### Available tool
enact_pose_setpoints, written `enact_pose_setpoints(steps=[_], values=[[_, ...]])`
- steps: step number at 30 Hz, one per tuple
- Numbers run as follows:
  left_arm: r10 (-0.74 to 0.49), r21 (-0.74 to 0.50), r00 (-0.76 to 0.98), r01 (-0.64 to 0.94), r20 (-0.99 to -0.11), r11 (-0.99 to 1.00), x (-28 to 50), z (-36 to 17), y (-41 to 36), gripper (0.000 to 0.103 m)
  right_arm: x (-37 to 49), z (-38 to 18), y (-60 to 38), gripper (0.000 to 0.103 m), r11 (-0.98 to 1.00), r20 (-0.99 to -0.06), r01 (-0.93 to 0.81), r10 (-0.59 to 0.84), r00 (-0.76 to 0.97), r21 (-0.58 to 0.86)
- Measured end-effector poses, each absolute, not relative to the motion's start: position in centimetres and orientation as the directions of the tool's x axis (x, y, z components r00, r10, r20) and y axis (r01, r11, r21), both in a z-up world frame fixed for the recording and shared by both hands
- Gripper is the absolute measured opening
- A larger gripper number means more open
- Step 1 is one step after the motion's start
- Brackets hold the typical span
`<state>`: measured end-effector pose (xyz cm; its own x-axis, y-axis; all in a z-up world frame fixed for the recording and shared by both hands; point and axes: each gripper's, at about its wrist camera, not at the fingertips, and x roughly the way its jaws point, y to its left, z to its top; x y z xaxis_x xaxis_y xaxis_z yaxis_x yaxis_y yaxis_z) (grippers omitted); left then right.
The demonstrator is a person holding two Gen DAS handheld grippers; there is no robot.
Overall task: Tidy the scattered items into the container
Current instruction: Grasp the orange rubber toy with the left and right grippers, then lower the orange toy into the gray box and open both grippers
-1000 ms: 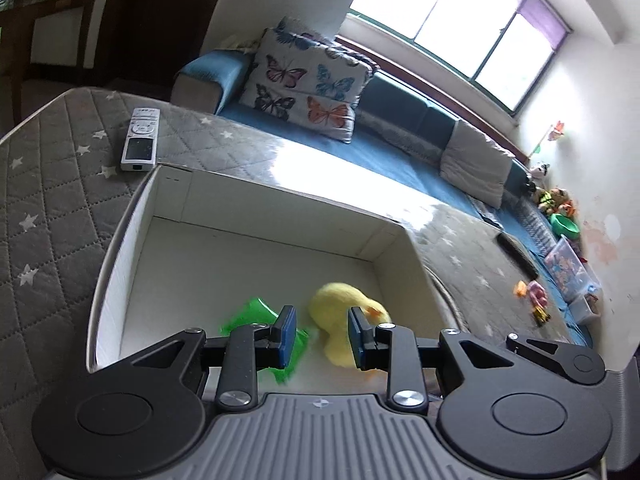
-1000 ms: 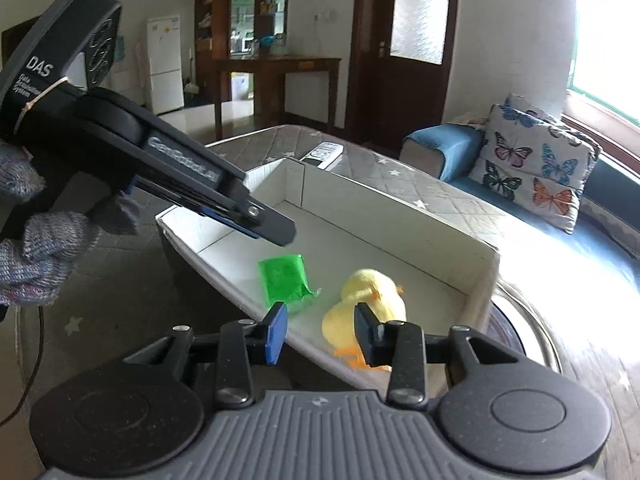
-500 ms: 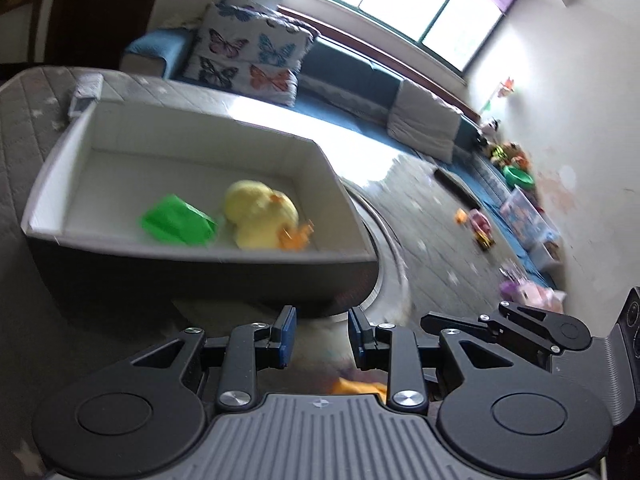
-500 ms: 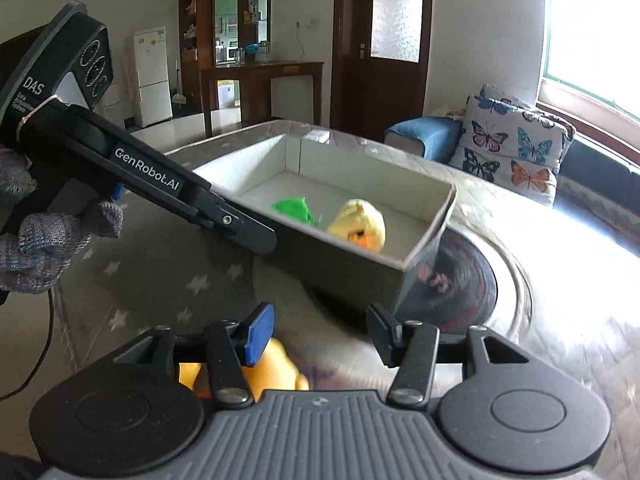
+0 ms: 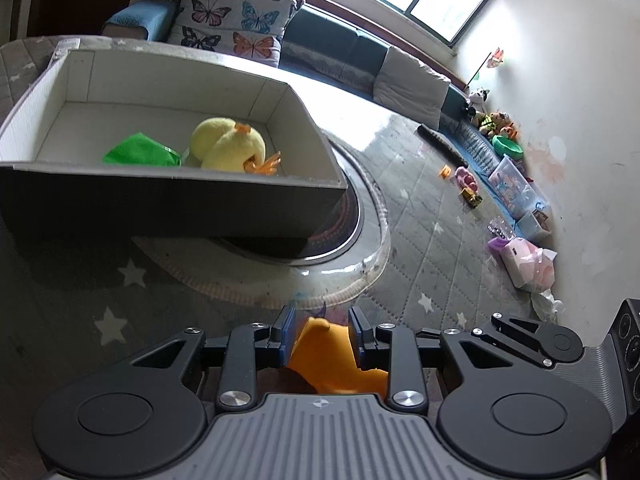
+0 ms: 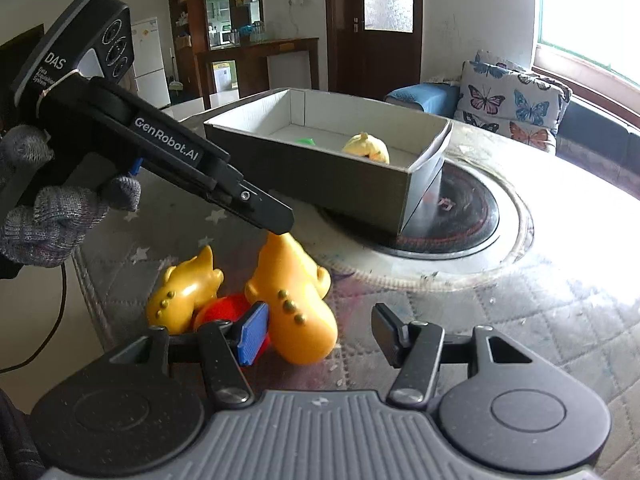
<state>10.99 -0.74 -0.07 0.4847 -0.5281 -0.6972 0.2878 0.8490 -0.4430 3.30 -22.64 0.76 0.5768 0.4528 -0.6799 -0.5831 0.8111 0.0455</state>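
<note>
A grey box [image 5: 160,200] with a white inside holds a yellow plush duck [image 5: 228,146] and a green packet [image 5: 138,156]. In front of the box, on the star-quilted table cover, lie a large yellow toy plane [image 6: 292,292], a smaller yellow toy [image 6: 184,292] and a red piece [image 6: 224,312]. My left gripper [image 5: 322,330] is narrowly open, and the plane's orange-yellow tail fin [image 5: 320,344] stands between its jaws. Its tip [image 6: 276,220] hovers at the fin's top. My right gripper [image 6: 320,334] is open and its jaws are opening over the plane's body, which lies close to the blue left pad.
The box [image 6: 360,184] sits partly over a round black hotplate [image 6: 460,216] set in the table. A gloved hand [image 6: 48,216] holds the left gripper. A sofa with a butterfly cushion [image 6: 508,100] stands behind. Toys and bins [image 5: 512,192] lie along the far wall.
Both grippers have pulled back from over the box to the table in front of it. The right jaws have spread wider. The yellow toys have come into view under both.
</note>
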Motion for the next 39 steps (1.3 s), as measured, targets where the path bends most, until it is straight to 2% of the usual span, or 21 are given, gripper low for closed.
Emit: enact_pose_setpoints(steps=[5,11,12,19,27,39], values=[[-0.532,-0.450,0.467,0.284,-0.706,0.846,11.0,-0.9,-1.0,0.032,3.1,0.0,-22.2,0.055,0.804,-0.690,-0.593,0.452,0.565,0.042],[-0.540,-0.467,0.456,0.273,-0.707,0.841,11.7,-1.4,-1.0,0.032,3.3,-0.7,-22.0,0.046,0.801,-0.702,-0.597,0.452,0.550,0.048],[-0.543,-0.470,0.455,0.273,-0.706,0.840,11.8,-1.5,-1.0,0.032,3.3,-0.7,-21.9,0.042,0.801,-0.703,-0.597,0.451,0.549,0.047],[-0.550,-0.463,0.464,0.297,-0.695,0.835,11.6,-1.4,-1.1,0.031,3.2,-0.5,-21.8,0.041,0.800,-0.701,-0.599,0.443,0.558,0.029],[-0.558,-0.457,0.545,0.325,-0.626,0.828,11.2,1.6,0.2,0.031,3.7,2.4,-21.0,0.041,0.776,-0.656,-0.629,0.445,0.610,-0.059],[-0.458,-0.388,0.719,0.278,-0.523,0.879,15.7,7.3,4.4,0.030,10.8,6.5,-15.0,0.041,0.710,-0.569,-0.679,0.486,0.663,-0.185]])
